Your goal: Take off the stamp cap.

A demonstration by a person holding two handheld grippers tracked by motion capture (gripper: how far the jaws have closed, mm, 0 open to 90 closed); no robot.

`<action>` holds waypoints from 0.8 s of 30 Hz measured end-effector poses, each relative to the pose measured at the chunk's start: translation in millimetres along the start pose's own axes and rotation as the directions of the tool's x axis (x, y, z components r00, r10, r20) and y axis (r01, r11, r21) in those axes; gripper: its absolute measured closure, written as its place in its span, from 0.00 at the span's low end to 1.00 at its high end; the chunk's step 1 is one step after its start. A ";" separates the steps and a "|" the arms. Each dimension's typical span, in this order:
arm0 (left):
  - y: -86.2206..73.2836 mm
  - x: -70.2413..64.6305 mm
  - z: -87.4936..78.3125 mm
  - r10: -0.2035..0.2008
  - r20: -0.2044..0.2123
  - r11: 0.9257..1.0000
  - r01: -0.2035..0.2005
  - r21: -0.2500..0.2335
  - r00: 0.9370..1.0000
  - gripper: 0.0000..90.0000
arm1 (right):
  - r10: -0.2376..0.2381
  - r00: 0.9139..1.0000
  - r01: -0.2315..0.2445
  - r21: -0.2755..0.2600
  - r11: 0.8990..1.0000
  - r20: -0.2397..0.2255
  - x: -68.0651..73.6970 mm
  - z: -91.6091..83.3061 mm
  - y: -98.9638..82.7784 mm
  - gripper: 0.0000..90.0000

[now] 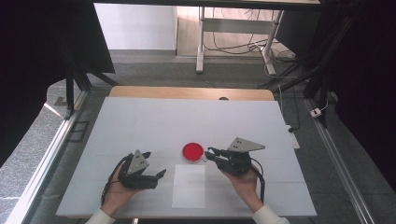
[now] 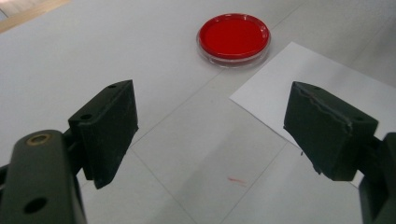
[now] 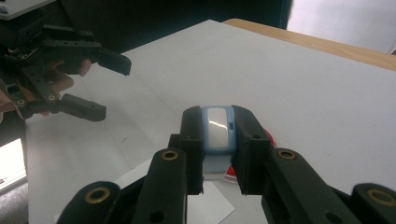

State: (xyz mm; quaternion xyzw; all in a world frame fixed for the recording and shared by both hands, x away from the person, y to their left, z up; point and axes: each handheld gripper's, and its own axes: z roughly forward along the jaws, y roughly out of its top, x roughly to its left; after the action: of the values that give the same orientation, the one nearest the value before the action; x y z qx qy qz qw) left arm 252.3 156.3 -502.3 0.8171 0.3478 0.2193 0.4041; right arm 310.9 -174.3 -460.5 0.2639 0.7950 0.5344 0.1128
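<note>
Blue-and-white device [image 3: 218,128], no readable label, clenched in right claw [image 3: 218,140]; left claw [image 2: 210,135] released, over table [image 2: 93,56]

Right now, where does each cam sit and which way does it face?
High view: above the person's table edge, looking forward and down; both hands, left gripper, right gripper.
Left gripper view: rides the left gripper, faces the red dish and paper; jaws open.
Right gripper view: rides the right gripper, shut on a blue item.
All three share the dish.
</note>
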 end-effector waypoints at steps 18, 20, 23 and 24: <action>14.3 -9.6 11.5 0.026 0.023 1.000 -0.026 -0.007 0.999 0.20 | -0.004 1.000 0.004 -0.001 1.000 -0.003 1.4 2.3 0.5 0.84; 15.8 -11.0 12.7 0.028 0.025 1.000 -0.028 -0.007 0.999 0.20 | -0.004 1.000 0.004 -0.001 1.000 -0.003 1.4 2.2 0.5 0.84; 18.1 -12.8 14.5 0.028 0.034 1.000 -0.027 -0.010 0.999 0.20 | -0.002 1.000 0.002 -0.004 1.000 -0.002 1.5 2.5 0.4 0.84; 18.8 -13.4 15.1 0.029 0.035 1.000 -0.029 -0.009 0.999 0.20 | -0.004 1.000 0.004 -0.001 1.000 -0.002 1.3 2.3 0.5 0.84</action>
State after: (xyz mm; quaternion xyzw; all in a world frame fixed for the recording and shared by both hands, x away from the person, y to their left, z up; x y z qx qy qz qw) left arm 260.5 130.5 -496.8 0.8240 0.3279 0.2120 0.4106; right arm 311.0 -171.6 -460.8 0.2617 0.7955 0.5347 0.1129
